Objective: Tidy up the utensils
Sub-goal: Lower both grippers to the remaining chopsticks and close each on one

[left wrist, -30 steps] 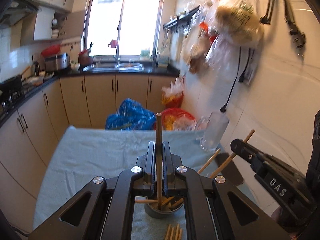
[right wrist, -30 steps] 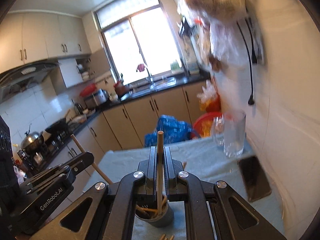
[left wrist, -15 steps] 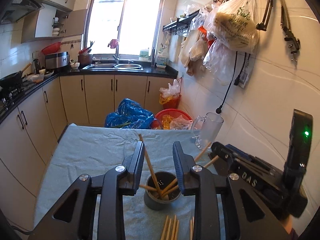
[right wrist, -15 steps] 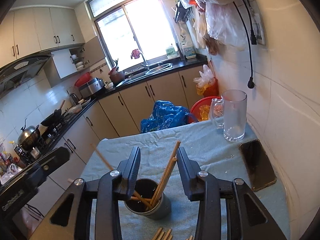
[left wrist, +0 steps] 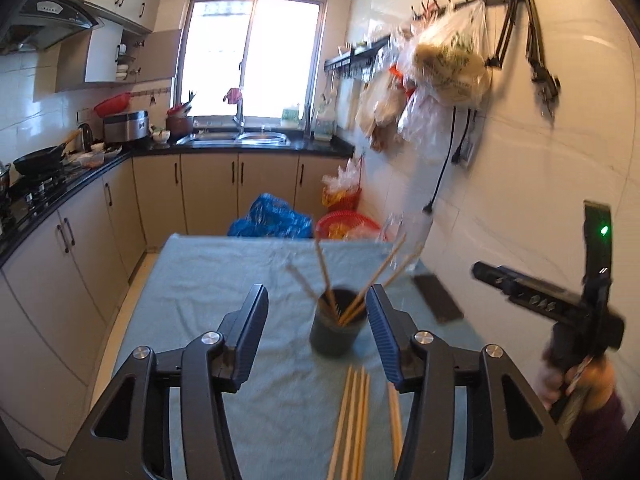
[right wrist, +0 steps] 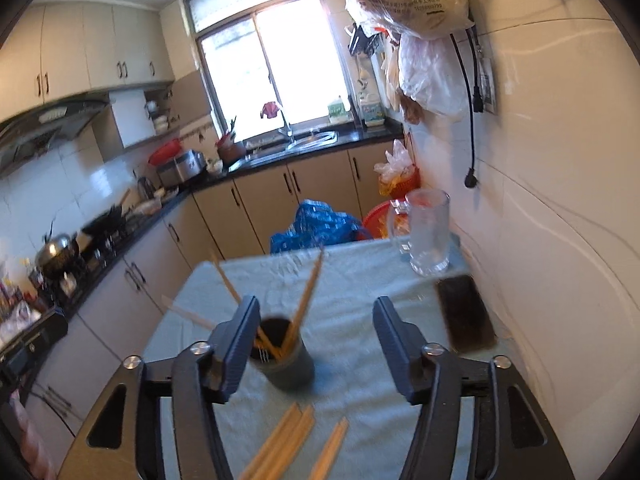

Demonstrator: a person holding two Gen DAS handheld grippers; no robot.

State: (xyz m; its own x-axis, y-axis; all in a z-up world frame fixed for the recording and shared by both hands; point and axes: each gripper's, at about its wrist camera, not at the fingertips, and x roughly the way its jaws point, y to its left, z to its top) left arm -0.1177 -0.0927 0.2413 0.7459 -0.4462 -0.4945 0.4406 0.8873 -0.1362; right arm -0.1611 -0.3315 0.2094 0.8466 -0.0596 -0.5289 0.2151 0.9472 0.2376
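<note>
Fingers of both grippers stand spread wide with nothing between them: the left gripper (left wrist: 317, 334) and the right gripper (right wrist: 314, 344) each hover above the desk (left wrist: 208, 280), which is covered by a pale blue cloth. Just beyond the fingers stands the dark holder cup (left wrist: 336, 328), upright, with several wooden chopsticks (left wrist: 320, 272) leaning out of it at different angles. Nearer the cameras, loose chopsticks (left wrist: 354, 420) lie flat on the cloth in a rough bundle, with another one or two just beside them; the exact count is blurred. Judged from this layout, the task is partly complete: some chopsticks are in the cup, while the group on the cloth remains to be gathered. A glass mug (right wrist: 428, 236) and a phone (right wrist: 466, 312) sit toward the wall, apart from the work.
</note>
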